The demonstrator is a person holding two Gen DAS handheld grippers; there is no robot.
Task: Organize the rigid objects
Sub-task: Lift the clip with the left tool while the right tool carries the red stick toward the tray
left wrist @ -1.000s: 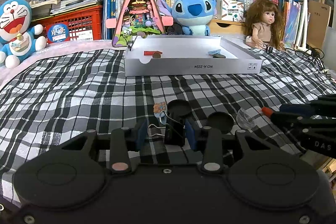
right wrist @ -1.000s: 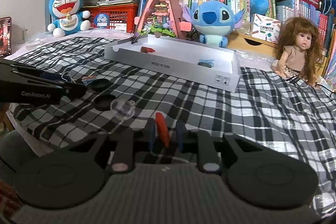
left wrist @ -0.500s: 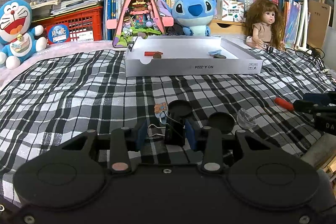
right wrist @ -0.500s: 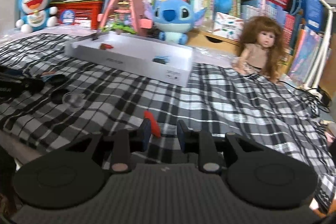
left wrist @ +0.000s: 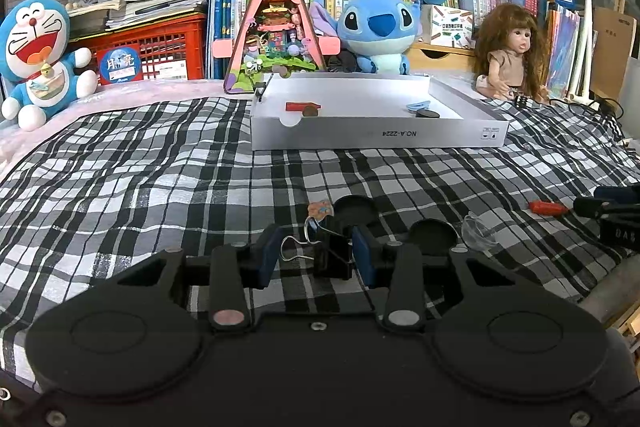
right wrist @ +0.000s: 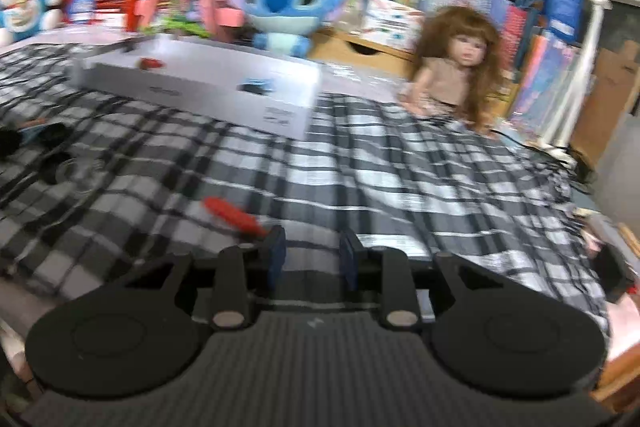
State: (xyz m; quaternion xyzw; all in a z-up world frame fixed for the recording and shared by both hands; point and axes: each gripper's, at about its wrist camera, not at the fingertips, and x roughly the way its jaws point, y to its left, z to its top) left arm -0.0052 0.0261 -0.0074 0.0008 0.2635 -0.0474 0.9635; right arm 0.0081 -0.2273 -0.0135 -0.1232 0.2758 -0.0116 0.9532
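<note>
My left gripper [left wrist: 316, 255] stands open around a black binder clip [left wrist: 330, 255] on the checked cloth; the clip rests against the right pad, with a gap to the left pad. Just ahead lie two black round lids [left wrist: 355, 209], a small patterned piece [left wrist: 319, 207] and a clear plastic dome [left wrist: 478, 230]. My right gripper [right wrist: 312, 259] is open and empty. A small red object [right wrist: 234, 215] lies on the cloth just left of its left fingertip; it also shows in the left wrist view [left wrist: 545, 206]. The right wrist view is blurred.
A white shallow box [left wrist: 376, 137] sits further back on the bed, holding a red piece [left wrist: 302, 105], a brown disc, a blue piece and a black disc. Plush toys, a doll [left wrist: 510, 55], a pink triangular toy house and bookshelves line the back.
My right gripper has let go of the red object, opened, and swung to the right and back. The red object now lies on the cloth. My left gripper has not moved.
</note>
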